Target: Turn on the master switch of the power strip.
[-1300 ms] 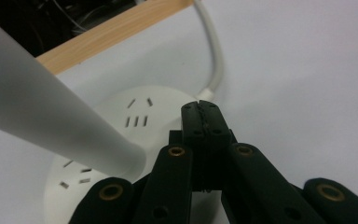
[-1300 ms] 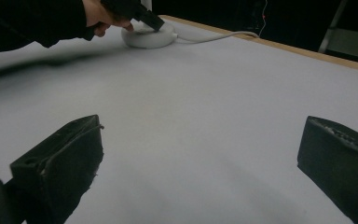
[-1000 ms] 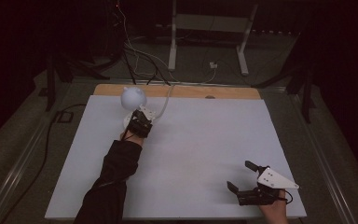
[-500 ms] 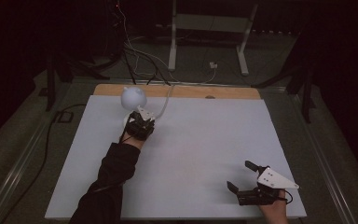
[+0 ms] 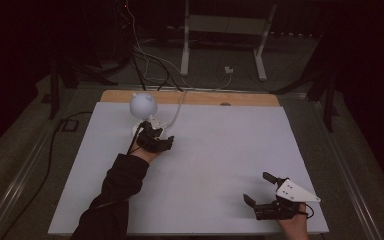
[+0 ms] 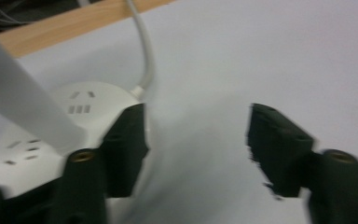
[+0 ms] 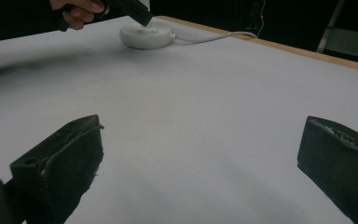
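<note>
1. Starting at the left of the high view, we are seeing a white lamp with a round head [image 5: 143, 104] standing on a round white base [image 5: 141, 129] near the far left part of the white table [image 5: 220, 150].
2. Just beside that base, we are holding the left gripper [image 5: 156, 142] low over the table. A dark sleeve [image 5: 115, 195] is running back from it to the near edge.
3. In the left gripper view, we are seeing the left gripper [image 6: 198, 140] with its jaws parted; they have just been opening. Bare table surface is lying between them, and nothing is being gripped.
4. Beside its left-hand jaw in that view, the round base [image 6: 42, 140] is lying close, and we cannot tell whether they are touching. The lamp's pale stem [image 6: 23, 102] is rising from it, and a white cable [image 6: 144, 51] is leaving the base toward the wooden far edge [image 6: 74, 23].
5. Moving right, we are resting the right gripper [image 5: 262, 190] near the near right corner, well apart from the lamp.
6. In the right gripper view, the right gripper [image 7: 200, 158] is showing its jaws spread wide over bare table. Farther off, the round base [image 7: 147, 35] is sitting under the other hand [image 7: 79, 9].
</note>
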A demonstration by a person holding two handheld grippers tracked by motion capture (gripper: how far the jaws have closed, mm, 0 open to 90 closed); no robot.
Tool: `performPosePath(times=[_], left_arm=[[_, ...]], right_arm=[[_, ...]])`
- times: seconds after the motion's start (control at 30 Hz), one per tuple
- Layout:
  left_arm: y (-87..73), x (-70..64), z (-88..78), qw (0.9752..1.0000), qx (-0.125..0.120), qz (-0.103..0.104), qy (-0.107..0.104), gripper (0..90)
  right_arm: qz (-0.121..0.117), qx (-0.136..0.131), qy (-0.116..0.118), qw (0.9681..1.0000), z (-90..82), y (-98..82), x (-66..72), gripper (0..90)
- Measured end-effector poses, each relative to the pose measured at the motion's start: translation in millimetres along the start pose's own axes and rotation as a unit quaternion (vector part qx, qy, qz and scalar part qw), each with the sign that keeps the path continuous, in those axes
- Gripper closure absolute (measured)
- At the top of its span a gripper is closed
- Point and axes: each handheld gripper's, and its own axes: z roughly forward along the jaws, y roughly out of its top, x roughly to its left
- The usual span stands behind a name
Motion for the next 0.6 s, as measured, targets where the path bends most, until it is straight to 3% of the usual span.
performPosePath(times=[0.03, 0.17, 0.2, 0.3, 0.47, 0.6], left_arm=[[0.2, -0.9, -0.6, 1.0000, 0.001, 0.000, -0.003, 28.1], [0.2, -3.4, -2.3, 0.9988, 0.017, 0.001, -0.046, 10.5], [0.1, -4.7, -3.1, 0.9988, 0.020, 0.008, -0.044, 6.5], [-0.3, -6.0, -6.8, 0.9974, 0.020, 0.010, -0.068, 0.9], [-0.9, -4.0, -14.5, 0.9968, 0.013, 0.009, -0.078, 0.2], [-2.2, -2.3, -21.5, 0.9946, 0.012, 0.020, -0.101, 0.2]], right_arm=[[0.000, 0.000, 0.000, 1.0000, 0.0, 0.0, 0.1, 0.0], [0.000, -0.001, 0.000, 1.0000, 0.0, 0.3, 0.3, 0.0], [0.000, -0.001, 0.000, 1.0000, 0.0, 0.4, 0.4, 0.0], [-0.002, -0.001, 0.000, 1.0000, 0.2, 0.5, 0.8, 0.0], [-0.004, -0.001, -0.001, 1.0000, -0.3, 0.8, 1.7, 0.0], [-0.003, 0.001, -0.001, 1.0000, 0.2, 0.6, 1.8, 0.0]])
